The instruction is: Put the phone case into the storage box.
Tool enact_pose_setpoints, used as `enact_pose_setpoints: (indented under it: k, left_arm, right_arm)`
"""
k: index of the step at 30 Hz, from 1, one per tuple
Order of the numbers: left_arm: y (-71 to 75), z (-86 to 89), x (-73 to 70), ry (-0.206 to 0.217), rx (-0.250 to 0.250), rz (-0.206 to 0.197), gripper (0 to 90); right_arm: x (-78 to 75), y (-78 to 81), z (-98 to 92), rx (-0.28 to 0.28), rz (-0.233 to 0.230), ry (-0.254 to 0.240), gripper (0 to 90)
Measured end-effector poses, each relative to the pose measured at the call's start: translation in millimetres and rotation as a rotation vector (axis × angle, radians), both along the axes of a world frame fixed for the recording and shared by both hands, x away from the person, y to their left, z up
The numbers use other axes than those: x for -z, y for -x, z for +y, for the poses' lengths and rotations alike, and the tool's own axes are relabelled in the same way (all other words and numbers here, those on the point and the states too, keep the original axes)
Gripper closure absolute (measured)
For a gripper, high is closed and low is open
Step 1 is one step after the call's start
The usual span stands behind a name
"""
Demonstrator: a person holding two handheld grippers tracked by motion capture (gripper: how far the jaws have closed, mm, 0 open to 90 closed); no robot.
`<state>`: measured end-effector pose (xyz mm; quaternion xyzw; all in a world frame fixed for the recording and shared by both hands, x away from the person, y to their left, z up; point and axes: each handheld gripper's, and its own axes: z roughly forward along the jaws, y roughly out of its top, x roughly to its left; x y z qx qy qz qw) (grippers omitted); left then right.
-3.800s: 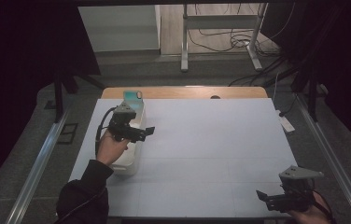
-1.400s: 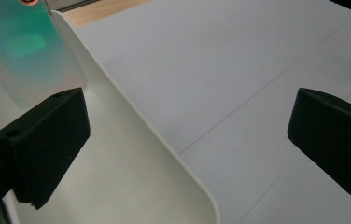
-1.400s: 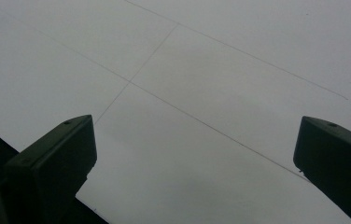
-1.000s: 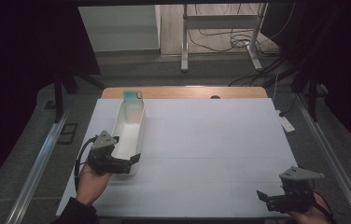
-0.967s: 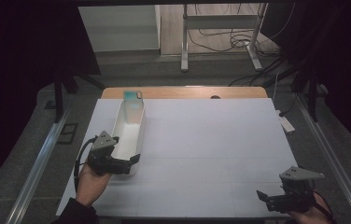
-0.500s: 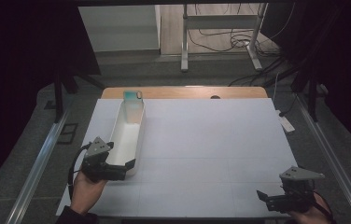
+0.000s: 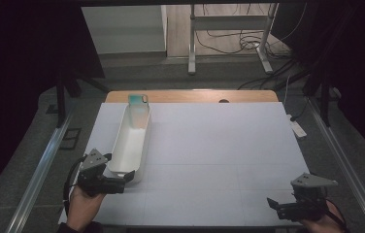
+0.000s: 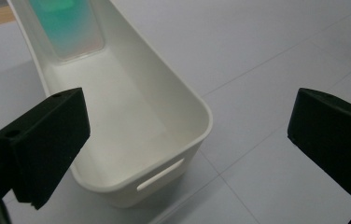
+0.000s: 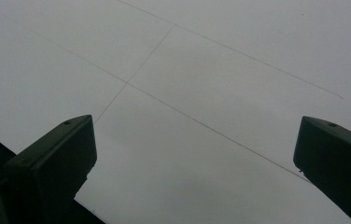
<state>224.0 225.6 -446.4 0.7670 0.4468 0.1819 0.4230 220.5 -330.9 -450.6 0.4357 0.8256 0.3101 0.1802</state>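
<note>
A long white bin (image 7: pixel 131 143) lies lengthwise on the left part of the white table (image 7: pixel 219 145). A teal, see-through case (image 7: pixel 138 102) leans inside its far end, also seen as the teal case (image 8: pixel 68 25) in the left gripper view. My left gripper (image 7: pixel 122 182) hovers open at the bin's near end, its jaws spread wide with nothing between them; the white bin (image 8: pixel 131 116) lies just ahead of them. My right gripper (image 7: pixel 275 206) rests open near the table's front right corner, over bare table (image 9: pixel 201 107).
A wooden strip (image 7: pixel 195 95) edges the table's far side. A metal rail (image 7: pixel 40 165) runs along the left and another along the right. A white power strip (image 7: pixel 297 127) lies off the right edge. A metal stand (image 7: pixel 229 34) and cables sit on the floor behind.
My left gripper has drawn back from over the bin's middle toward the near end and now hovers low by the bin's front end. The right gripper has stayed put.
</note>
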Motion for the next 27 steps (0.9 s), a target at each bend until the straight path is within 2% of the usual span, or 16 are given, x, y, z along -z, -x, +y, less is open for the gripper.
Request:
enact_pose_setpoints:
  k: [11,27]
  left_arm:
    - [16.5,12.1,6.5,0.001,-0.039,0.013,0.0]
    - [34.2,20.8,12.8,-0.011,-0.067,0.03,0.0]
  right_arm:
    - [-0.1,0.0,0.1,0.001,0.001,0.003,0.0]
    - [0.0,-0.1,0.3,0.002,0.002,0.005,0.0]
